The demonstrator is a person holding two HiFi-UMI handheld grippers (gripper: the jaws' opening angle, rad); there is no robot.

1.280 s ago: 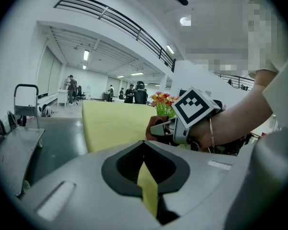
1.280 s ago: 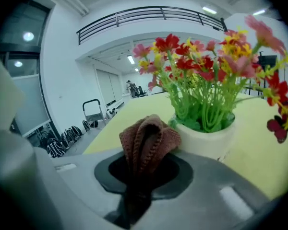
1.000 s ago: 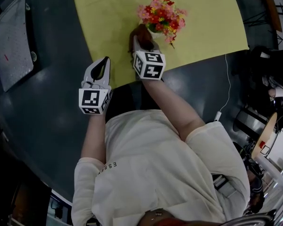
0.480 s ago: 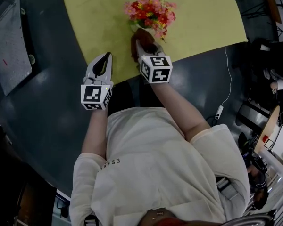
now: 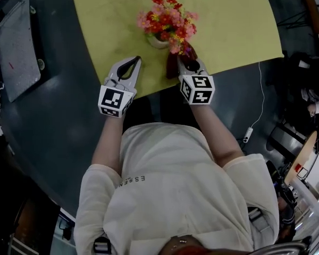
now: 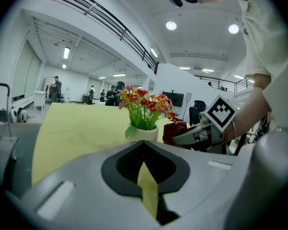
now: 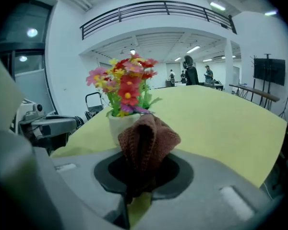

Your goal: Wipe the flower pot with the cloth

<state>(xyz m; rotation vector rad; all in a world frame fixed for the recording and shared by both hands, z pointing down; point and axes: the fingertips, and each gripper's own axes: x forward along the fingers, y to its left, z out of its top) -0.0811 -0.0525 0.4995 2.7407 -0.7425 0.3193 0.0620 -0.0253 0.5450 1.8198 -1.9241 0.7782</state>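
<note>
The right gripper (image 5: 184,64), fingers pinching the cloth (image 7: 146,140), sits just right of the flower pot (image 5: 156,41). Sweep lightly around its wall without tipping it. The left gripper (image 5: 134,62) has closed, empty fingers.

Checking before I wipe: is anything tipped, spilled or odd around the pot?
Nothing stands out. The pot stands upright on the yellow mat, its flowers in place, with no spill. The cloth is bunched in the right gripper's shut jaws beside the pot. The left gripper is shut and empty.
</note>
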